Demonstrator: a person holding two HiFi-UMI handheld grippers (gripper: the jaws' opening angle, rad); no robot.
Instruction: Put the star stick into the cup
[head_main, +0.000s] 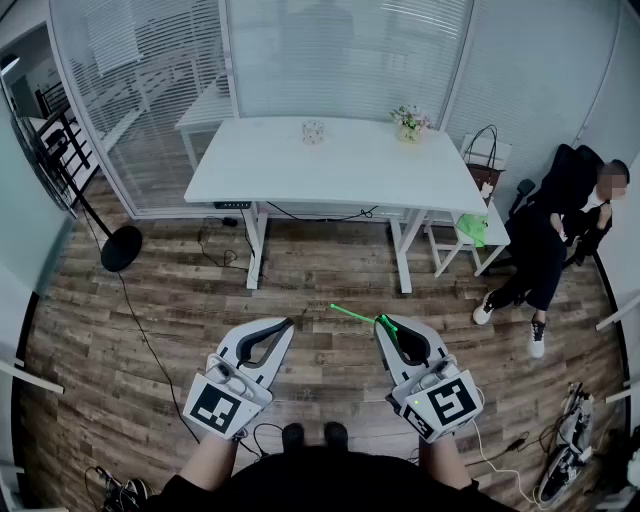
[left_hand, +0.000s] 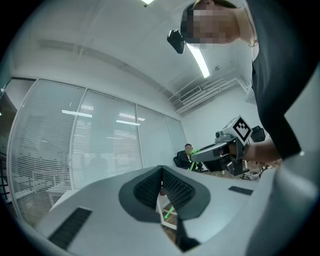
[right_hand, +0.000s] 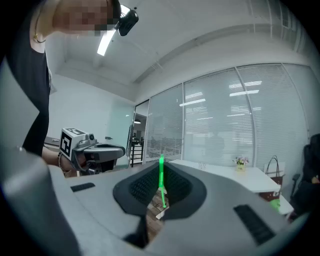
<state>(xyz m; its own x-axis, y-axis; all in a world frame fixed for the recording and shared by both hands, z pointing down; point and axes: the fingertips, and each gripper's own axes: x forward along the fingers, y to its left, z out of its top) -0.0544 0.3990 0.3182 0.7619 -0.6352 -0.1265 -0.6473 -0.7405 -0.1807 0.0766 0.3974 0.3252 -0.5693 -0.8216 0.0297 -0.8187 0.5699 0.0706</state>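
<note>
Star stick (head_main: 352, 314) is clamped in right gripper (head_main: 383, 323), pointing toward 10 o'clock; left gripper (head_main: 288, 323) is seen with jaws together; cup (head_main: 313, 131) is noted at 12 o'clock.

Grippers: two, a left gripper (head_main: 287, 323) and a right gripper (head_main: 381, 321). One each: stick (head_main: 350, 313), table (head_main: 330, 170), cup (head_main: 313, 131), flower pot (head_main: 409, 124), bag (head_main: 485, 165), fan (head_main: 120, 248). Persons: two, a seated person (head_main: 560, 225) and the operator (head_main: 300, 490).

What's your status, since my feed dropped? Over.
Right gripper shut on green star stick. Left gripper shut, empty. Cup on far white table; no obstacle seen.
</note>
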